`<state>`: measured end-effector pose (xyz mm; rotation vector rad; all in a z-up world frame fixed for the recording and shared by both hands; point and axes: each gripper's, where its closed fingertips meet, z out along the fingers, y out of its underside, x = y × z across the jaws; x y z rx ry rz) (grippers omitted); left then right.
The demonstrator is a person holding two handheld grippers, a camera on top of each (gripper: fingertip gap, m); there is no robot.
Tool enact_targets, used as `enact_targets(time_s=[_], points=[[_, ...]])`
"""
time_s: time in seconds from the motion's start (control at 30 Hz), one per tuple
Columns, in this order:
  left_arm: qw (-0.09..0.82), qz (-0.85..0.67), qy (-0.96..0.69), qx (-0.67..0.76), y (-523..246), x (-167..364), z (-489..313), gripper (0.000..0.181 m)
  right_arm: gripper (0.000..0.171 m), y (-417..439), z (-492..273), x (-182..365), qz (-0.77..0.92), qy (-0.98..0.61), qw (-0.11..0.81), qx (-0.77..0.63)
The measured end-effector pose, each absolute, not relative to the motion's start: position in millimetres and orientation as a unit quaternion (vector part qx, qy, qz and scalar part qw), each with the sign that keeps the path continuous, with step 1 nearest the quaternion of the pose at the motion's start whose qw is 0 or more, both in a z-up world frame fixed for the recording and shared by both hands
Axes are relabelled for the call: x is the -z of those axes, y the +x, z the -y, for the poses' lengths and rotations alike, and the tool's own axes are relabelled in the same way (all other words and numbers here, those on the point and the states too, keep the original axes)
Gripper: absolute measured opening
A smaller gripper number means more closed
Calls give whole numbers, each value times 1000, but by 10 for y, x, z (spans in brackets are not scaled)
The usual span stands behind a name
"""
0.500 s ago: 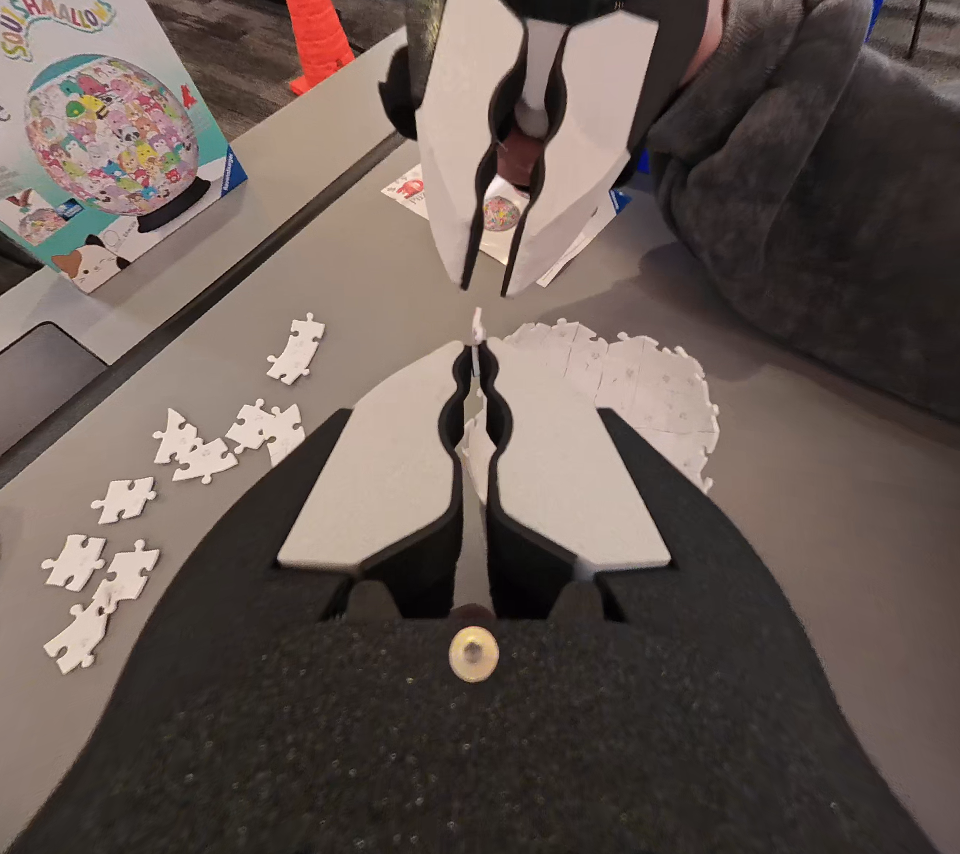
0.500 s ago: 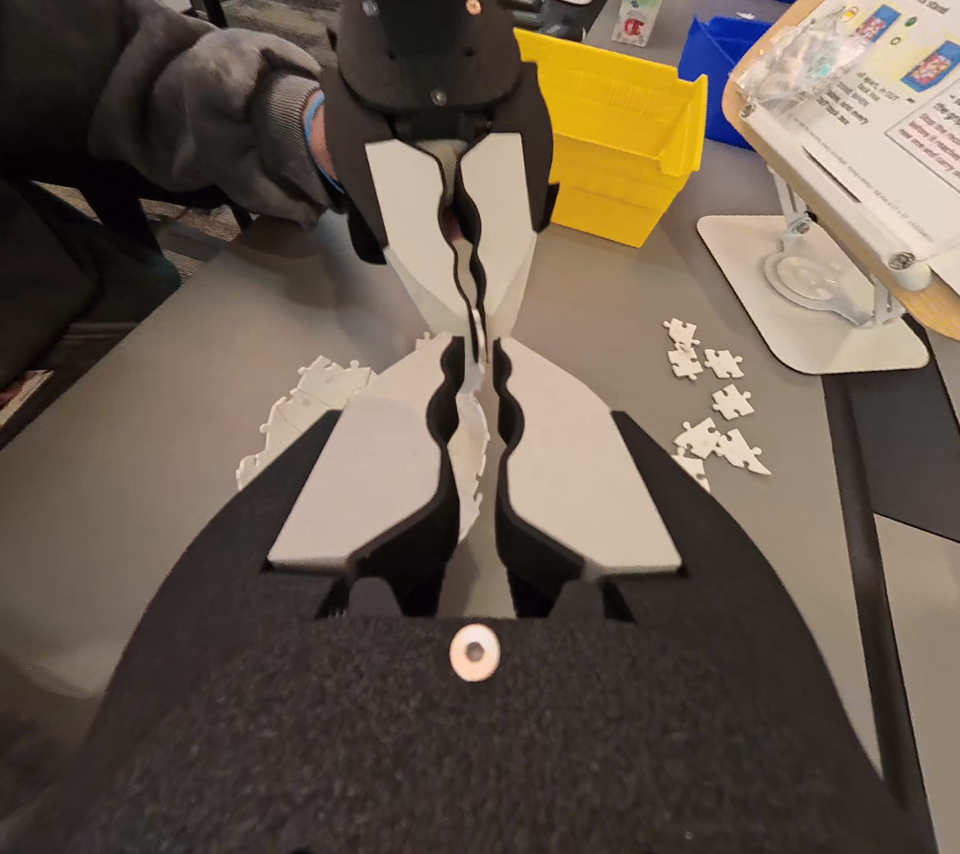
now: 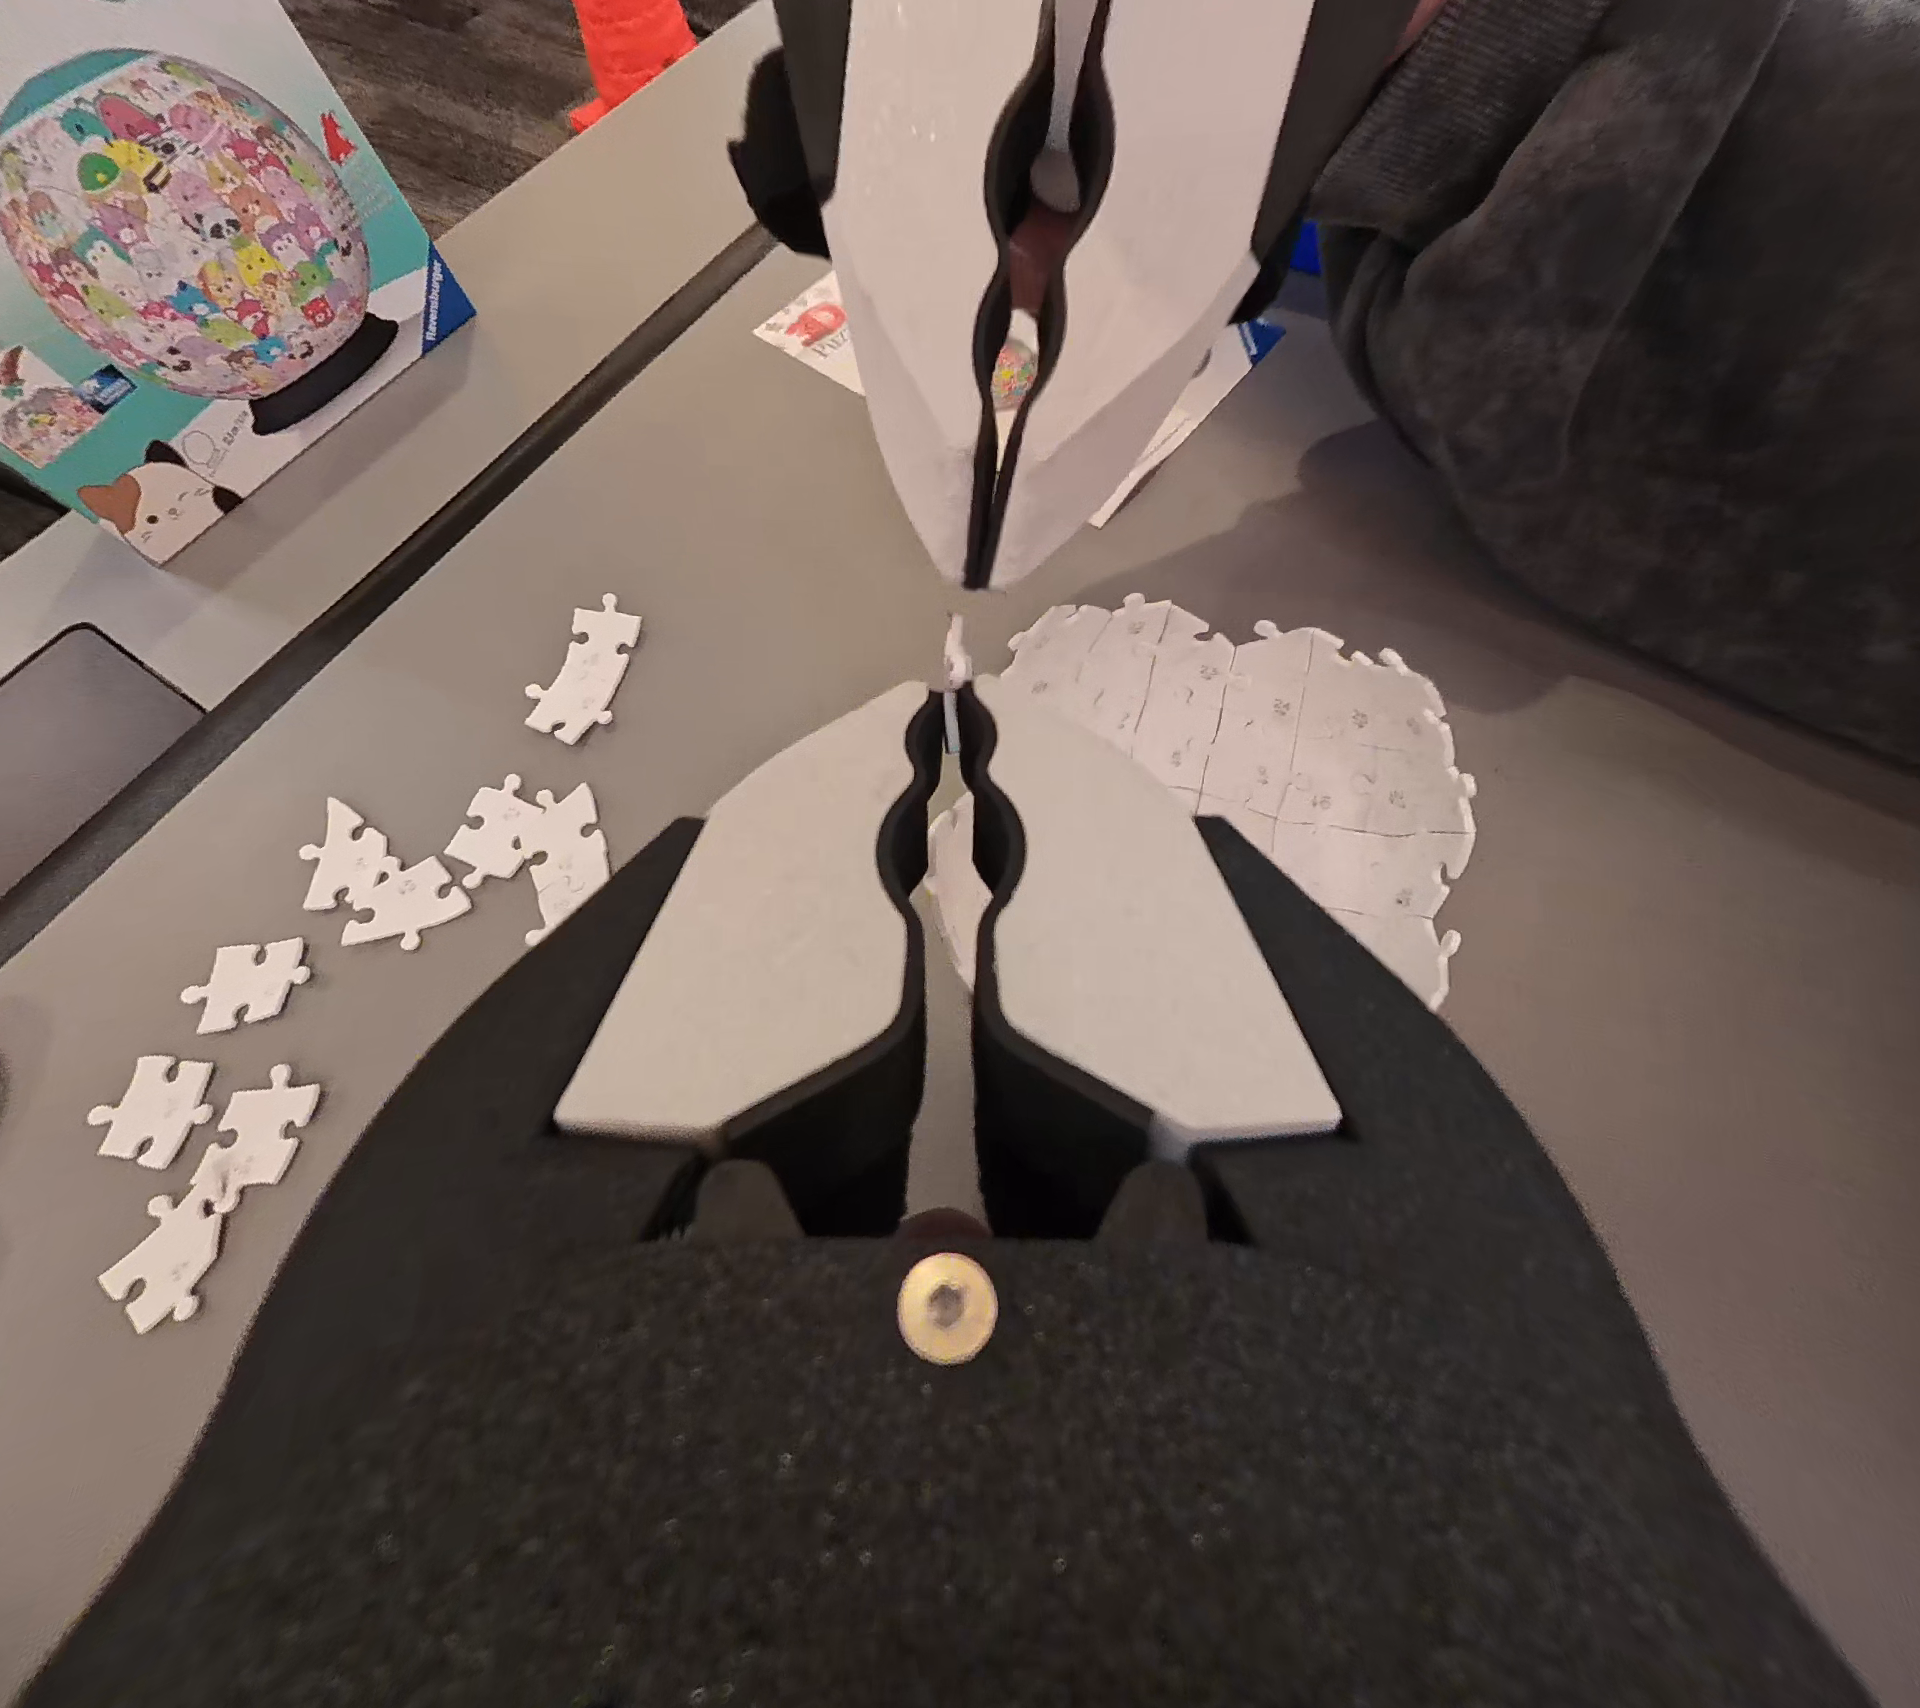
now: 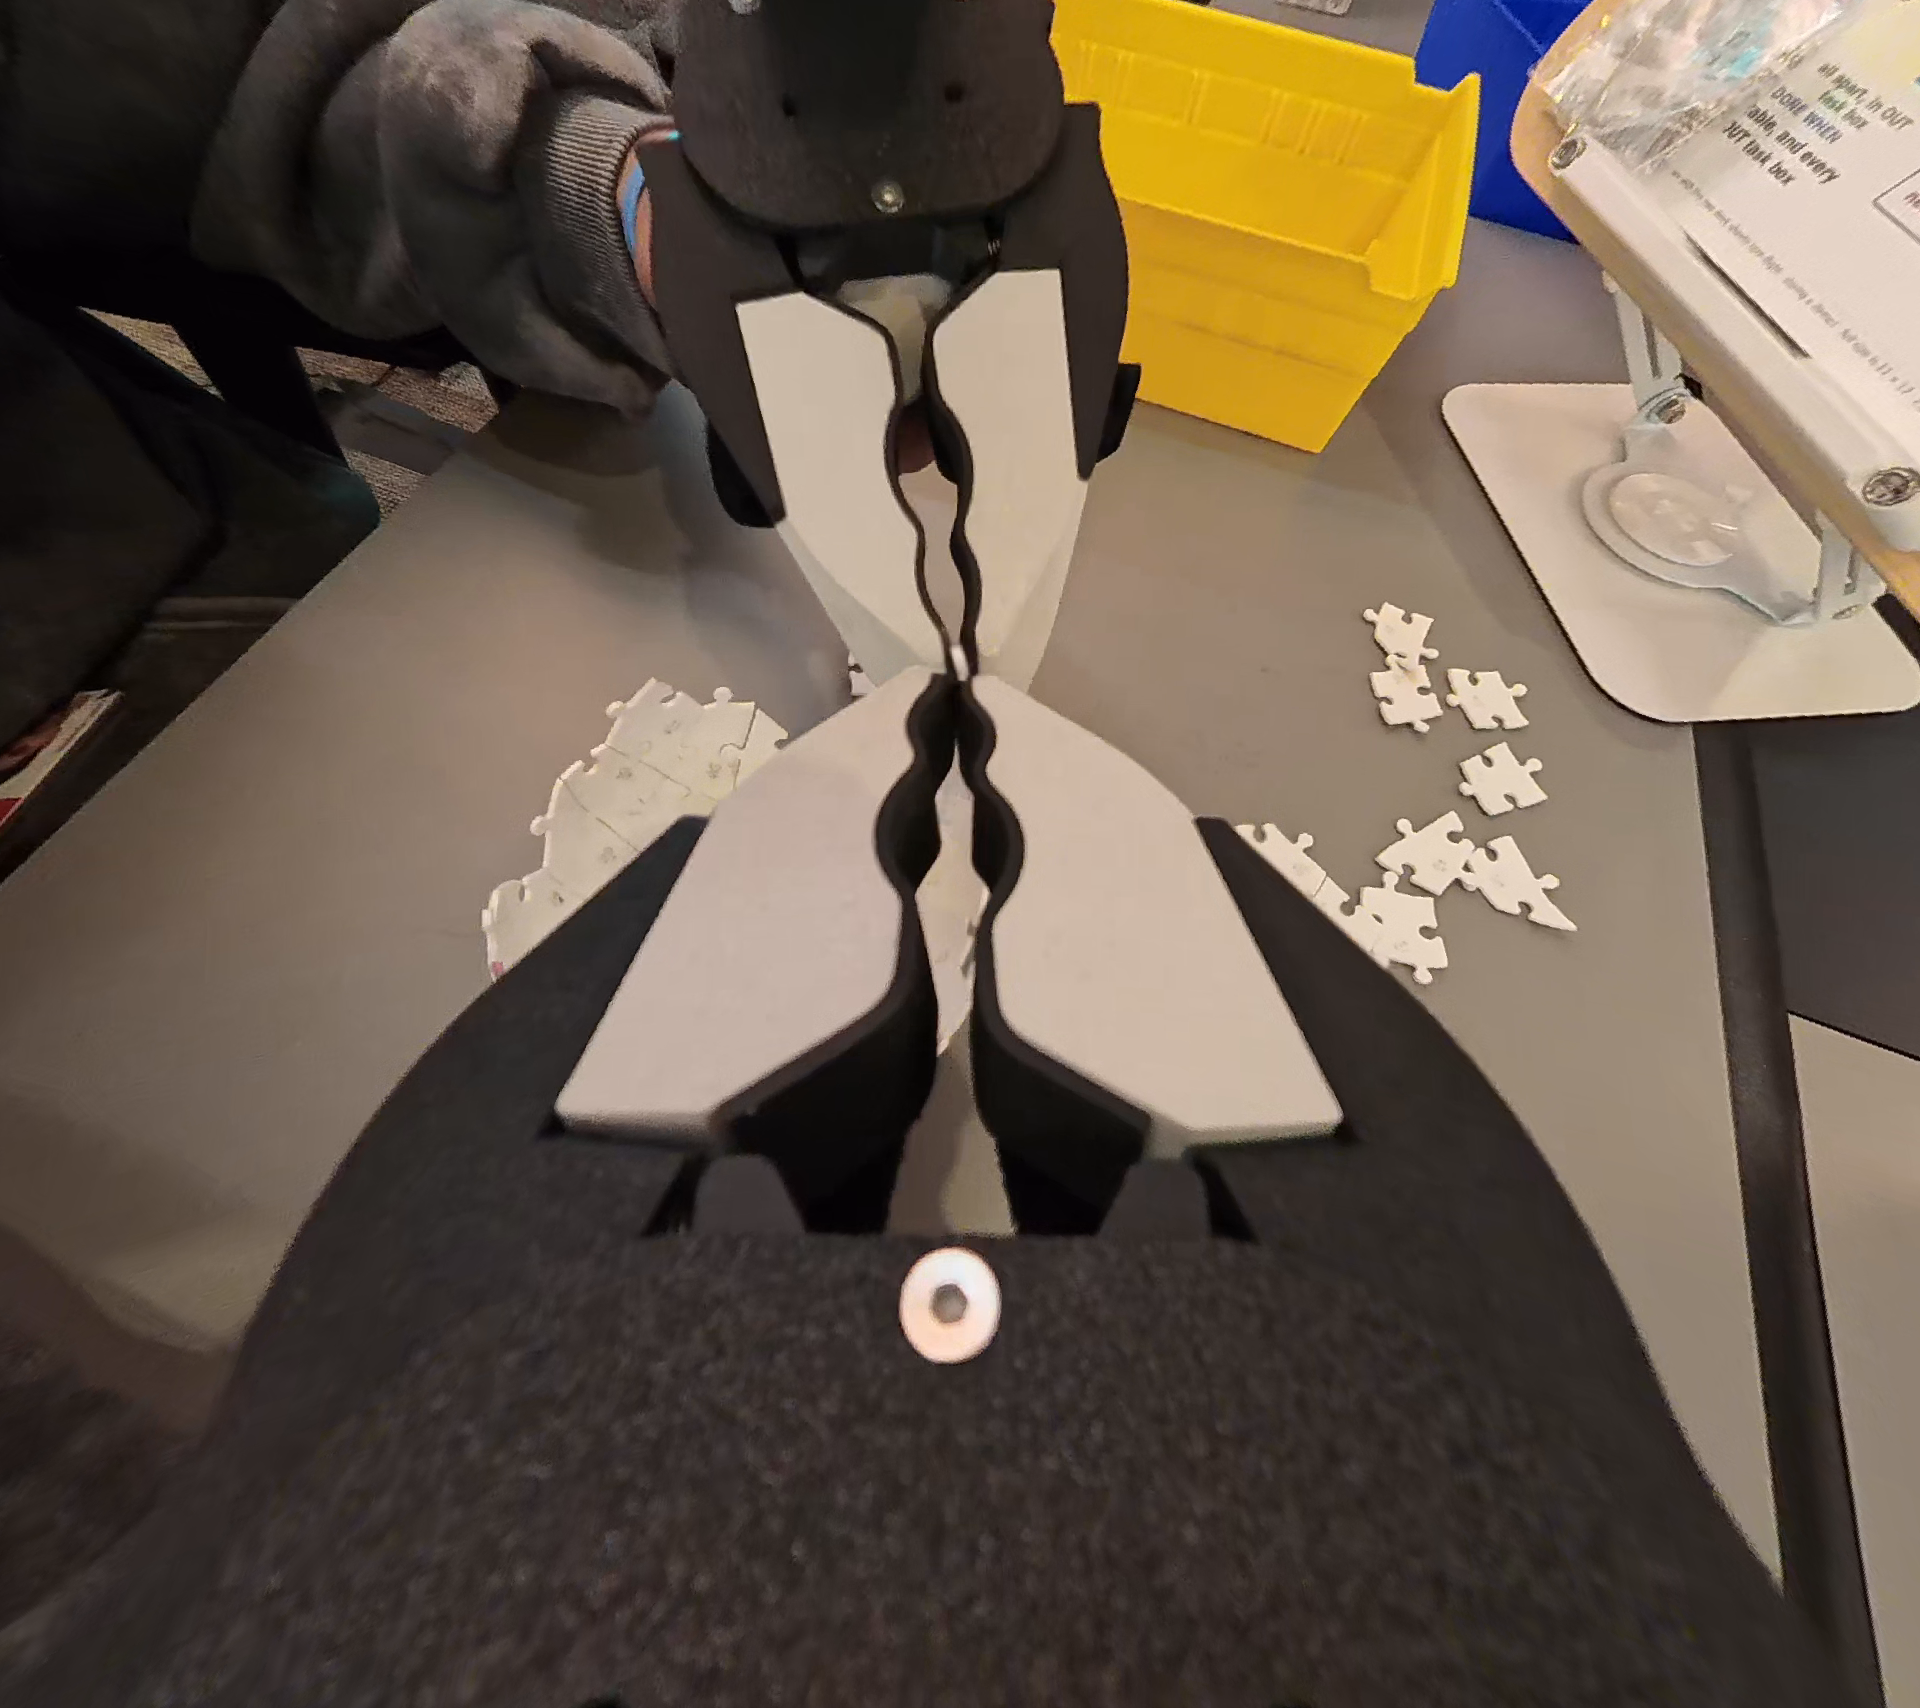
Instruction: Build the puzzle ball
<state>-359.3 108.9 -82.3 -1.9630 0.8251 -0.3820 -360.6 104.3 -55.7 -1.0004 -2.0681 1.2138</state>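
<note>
Roughly ten loose pieces (image 3: 395, 889) lie beside the joined curved section (image 3: 1309, 765); left gripper (image 3: 951, 702) pinches a single piece (image 3: 953, 656), right gripper (image 4: 951, 702) pressed together.

my left gripper (image 3: 951, 708) pinches a white puzzle piece (image 3: 952, 666) edge-on at its tips, above the grey worktop (image 3: 727, 536). my right gripper (image 3: 979, 583) points at it from opposite, its jaws nearly together and its tips just above the piece. the joined curved section (image 3: 1278, 785) lies just to the right, loose pieces (image 3: 364, 889) lie scattered to the left, and the puzzle box (image 3: 156, 204) stands far left.
</note>
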Motion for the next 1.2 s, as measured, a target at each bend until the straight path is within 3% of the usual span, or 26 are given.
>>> enact_targets(time_s=[0.2,1.2], points=[[471,-333,-798,175,-3575,796,-1064,2,10,-3569,-1035,574,767,-377,254,-452],[474,-339,-792,183,-3525,789,-1043,2,3,-3582,-1012,646,774,-377,247,-446]])
